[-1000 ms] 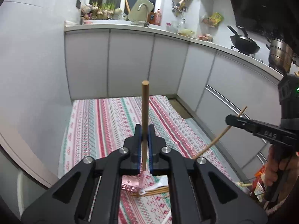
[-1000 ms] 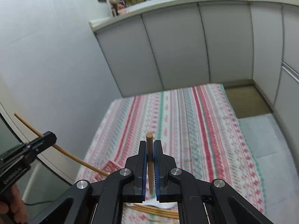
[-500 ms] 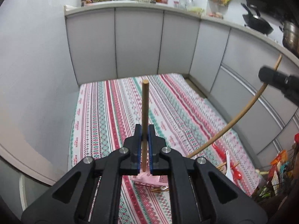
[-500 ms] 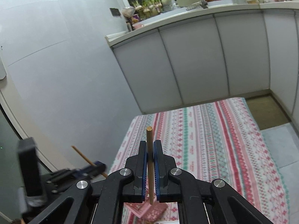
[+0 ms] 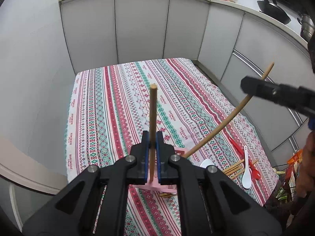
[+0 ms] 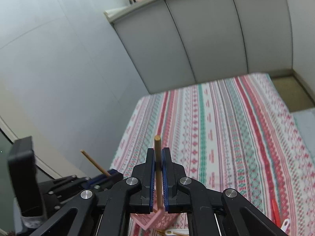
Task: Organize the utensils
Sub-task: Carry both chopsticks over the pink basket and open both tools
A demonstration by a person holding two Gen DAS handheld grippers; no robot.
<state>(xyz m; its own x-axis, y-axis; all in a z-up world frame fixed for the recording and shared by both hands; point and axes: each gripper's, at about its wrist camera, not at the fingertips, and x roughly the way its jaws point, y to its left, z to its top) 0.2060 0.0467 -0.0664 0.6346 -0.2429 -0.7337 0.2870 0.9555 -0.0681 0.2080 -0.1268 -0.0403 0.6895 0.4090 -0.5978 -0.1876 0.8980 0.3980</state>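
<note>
My left gripper is shut on a wooden chopstick that stands up between its pads, its lower end over a pink basket. In the left wrist view my right gripper hangs at the right, shut on a second chopstick whose lower tip slants down to the basket's far edge. The right wrist view shows that right gripper clamped on its chopstick above the pink basket. The left gripper sits low at the left there.
On the striped tablecloth, right of the basket, lie loose chopsticks, a white spoon and a red spoon. Another white spoon lies by the basket. Grey cabinets stand behind the table. A wall runs along its left.
Both grippers have tipped downward and sunk toward the pink basket. The right gripper has swung in closer, and its chopstick's tip now reaches the basket. Both grips held.
</note>
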